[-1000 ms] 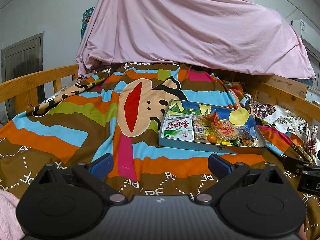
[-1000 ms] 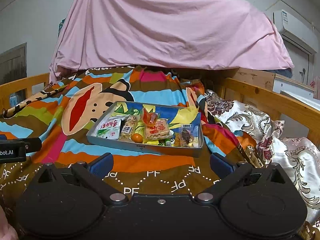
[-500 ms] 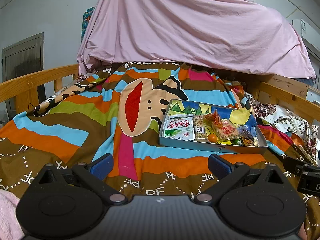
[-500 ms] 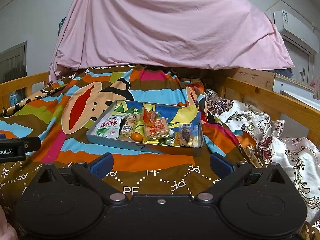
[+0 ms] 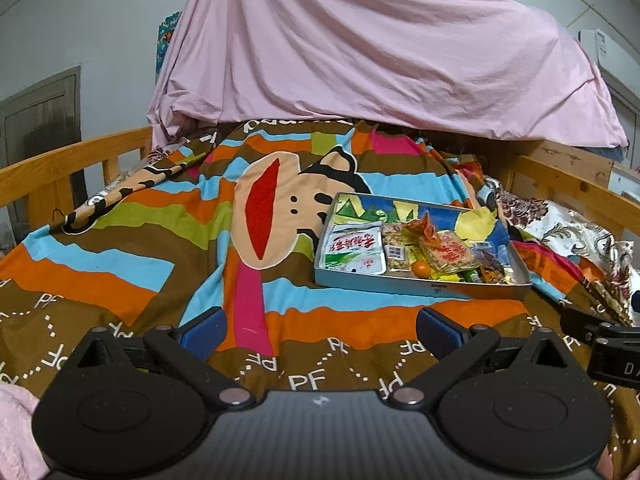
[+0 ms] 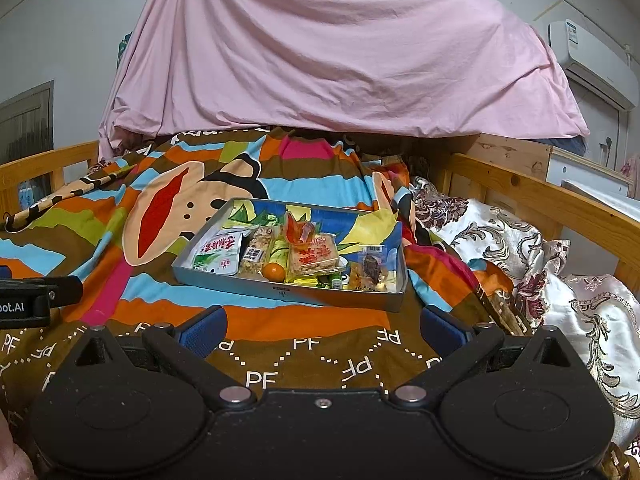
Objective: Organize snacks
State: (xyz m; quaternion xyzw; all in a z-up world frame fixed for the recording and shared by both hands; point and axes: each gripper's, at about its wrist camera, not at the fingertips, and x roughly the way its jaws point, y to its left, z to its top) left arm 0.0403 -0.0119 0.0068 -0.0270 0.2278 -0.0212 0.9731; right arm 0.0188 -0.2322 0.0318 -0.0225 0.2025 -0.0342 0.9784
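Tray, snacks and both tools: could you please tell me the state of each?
Tray: lidless, flat on the blanket, holding snacks.
White pouch: sealed, lying flat in the tray.
Orange: whole, in the tray.
Left tool: open, empty.
Right tool: open, empty.

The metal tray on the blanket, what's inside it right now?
The metal tray holds a white-and-green packet, a nut bar, a small orange fruit and a red-lettered cracker pack. Smaller wrappers at the right overlap, so whatever lies beneath is hidden.
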